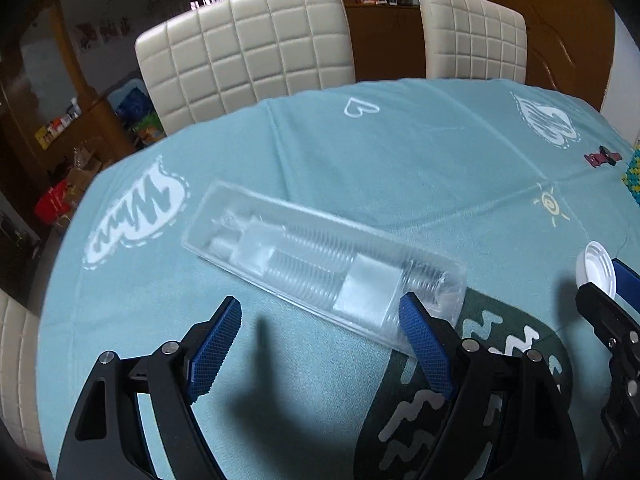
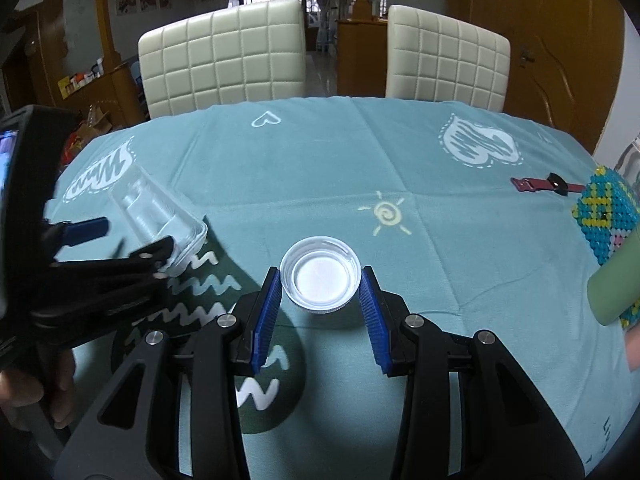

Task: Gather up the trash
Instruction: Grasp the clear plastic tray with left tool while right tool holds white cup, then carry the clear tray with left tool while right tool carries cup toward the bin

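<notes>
While clamped by right gripper (image 2: pixel 322 280), white cap (image 2: pixel 320 280): light, rigid. Left gripper (image 1: pixel 320 316) spread wide, empty, near clear tray (image 1: pixel 320 256): flimsy, slippery; pinch near-right rim.

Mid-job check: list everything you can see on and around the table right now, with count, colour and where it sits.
clear plastic tray: 1, transparent, lying on the table's left part, near end by the left gripper
white cap: 1, white, open side up, between the right gripper's pads
strap: 1, dark red with a black piece, far right of the table
beaded mat: 1, teal, yellow and pink, right table edge
green cylinder: 1, pale green, right edge, partly cut off
tablecloth: 1, teal with white hearts and a sun
chairs: 2, cream, quilted, behind the table
left gripper: 1, black with blue pads, open
right gripper: 1, black with blue pads, shut on the cap
</notes>
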Motion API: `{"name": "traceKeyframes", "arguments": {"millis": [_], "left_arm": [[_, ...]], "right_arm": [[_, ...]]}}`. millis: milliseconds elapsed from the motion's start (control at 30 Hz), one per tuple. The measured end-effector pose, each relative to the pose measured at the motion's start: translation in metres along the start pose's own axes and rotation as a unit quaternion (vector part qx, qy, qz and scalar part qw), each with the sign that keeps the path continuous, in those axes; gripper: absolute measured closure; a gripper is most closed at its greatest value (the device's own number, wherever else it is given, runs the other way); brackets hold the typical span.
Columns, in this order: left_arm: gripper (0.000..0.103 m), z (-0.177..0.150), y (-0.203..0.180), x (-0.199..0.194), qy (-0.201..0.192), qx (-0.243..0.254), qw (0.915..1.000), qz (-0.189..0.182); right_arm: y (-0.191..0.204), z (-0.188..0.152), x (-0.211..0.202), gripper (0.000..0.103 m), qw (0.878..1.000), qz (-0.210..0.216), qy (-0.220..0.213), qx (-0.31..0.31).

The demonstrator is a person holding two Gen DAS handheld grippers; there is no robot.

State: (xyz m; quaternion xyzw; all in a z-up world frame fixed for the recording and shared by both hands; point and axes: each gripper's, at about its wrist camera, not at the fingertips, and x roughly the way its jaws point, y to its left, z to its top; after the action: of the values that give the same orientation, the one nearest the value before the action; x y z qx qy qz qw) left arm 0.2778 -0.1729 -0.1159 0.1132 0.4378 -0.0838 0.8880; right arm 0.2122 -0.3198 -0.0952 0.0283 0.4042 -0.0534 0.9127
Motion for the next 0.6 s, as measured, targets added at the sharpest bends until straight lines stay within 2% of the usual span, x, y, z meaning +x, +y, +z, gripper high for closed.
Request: {"name": "traceKeyframes", "arguments": {"millis": [67, 100, 133, 167, 200, 300, 600], "left_arm": [[0.025, -0.003, 0.002, 0.000, -0.001, 0.000, 0.9999, -0.011], [0.037, -0.005, 0.003, -0.001, 0.001, 0.003, 0.9998, -0.019], [0.053, -0.007, 0.005, -0.002, 0.003, 0.003, 0.9994, -0.034], [0.062, -0.008, 0.007, -0.002, 0.004, 0.002, 0.9989, -0.047], [0.080, -0.009, 0.009, -0.004, 0.007, 0.002, 0.9982, -0.060], [0.097, -0.013, 0.012, -0.010, 0.011, 0.010, 0.9960, -0.088], [0.099, -0.032, 0.027, -0.035, -0.003, 0.042, 0.9952, -0.088]], "right_arm": [[0.005, -0.002, 0.001, 0.061, 1.000, 0.001, 0.001, -0.009], [0.009, -0.003, 0.001, 0.061, 1.000, 0.002, 0.002, -0.014], [0.011, -0.004, 0.001, 0.061, 1.000, 0.003, 0.003, -0.016], [0.014, -0.006, 0.001, 0.061, 1.000, 0.006, 0.004, -0.017], [0.015, -0.006, 0.001, 0.061, 1.000, 0.008, 0.004, -0.018], [0.021, -0.009, -0.003, 0.060, 1.000, 0.012, 0.001, -0.021], [0.037, -0.014, -0.016, 0.061, 0.999, 0.017, -0.005, -0.035]]}}
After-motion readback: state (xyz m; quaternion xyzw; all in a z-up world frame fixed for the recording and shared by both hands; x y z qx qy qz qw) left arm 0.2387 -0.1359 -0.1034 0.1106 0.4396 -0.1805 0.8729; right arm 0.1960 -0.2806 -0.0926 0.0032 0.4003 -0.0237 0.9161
